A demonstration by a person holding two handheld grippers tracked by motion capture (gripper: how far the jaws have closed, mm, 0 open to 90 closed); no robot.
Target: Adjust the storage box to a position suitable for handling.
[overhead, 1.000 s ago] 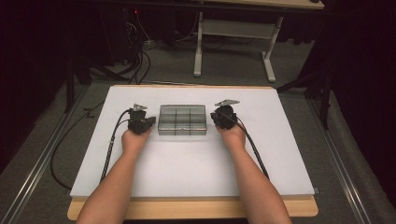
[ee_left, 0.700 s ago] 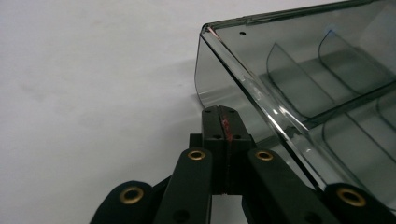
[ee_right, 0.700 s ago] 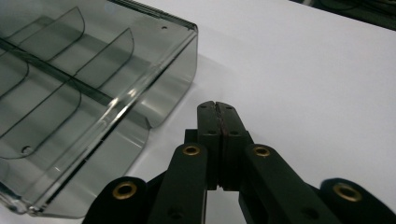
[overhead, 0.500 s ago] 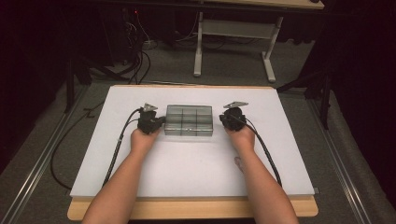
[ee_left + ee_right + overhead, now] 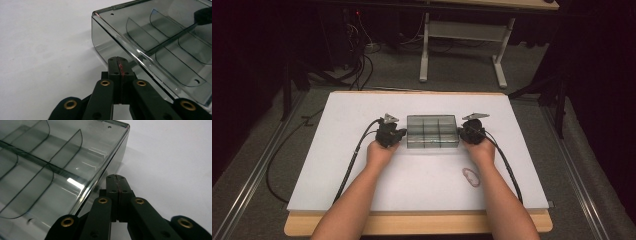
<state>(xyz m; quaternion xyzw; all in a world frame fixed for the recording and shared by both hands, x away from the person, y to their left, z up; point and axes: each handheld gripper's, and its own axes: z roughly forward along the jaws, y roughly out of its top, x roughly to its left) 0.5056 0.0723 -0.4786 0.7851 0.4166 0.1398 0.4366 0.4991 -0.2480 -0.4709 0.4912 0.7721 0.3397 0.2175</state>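
Your left hand-held gripper [image 5: 398,134] sits at the left end of the smoky clear plastic compartment box [image 5: 432,131], and your right hand-held gripper [image 5: 463,132] sits at its right end, so the box lies between the two. The box rests flat on the white surface [image 5: 337,160], a little beyond its middle, with its long sides running left to right. Inside it, thin dividers split the space into six compartments, three across and two deep.

In the left gripper view, your left hand-held gripper's jaws are pressed together with nothing between them, their tips right at the box's end wall near a rounded corner. In the right gripper view, your right hand-held gripper's jaws are likewise together and empty, their tips just beside the box's other end wall, below its rim.

A small loop of pinkish rubber band [image 5: 471,176] lies on the surface near your right forearm.
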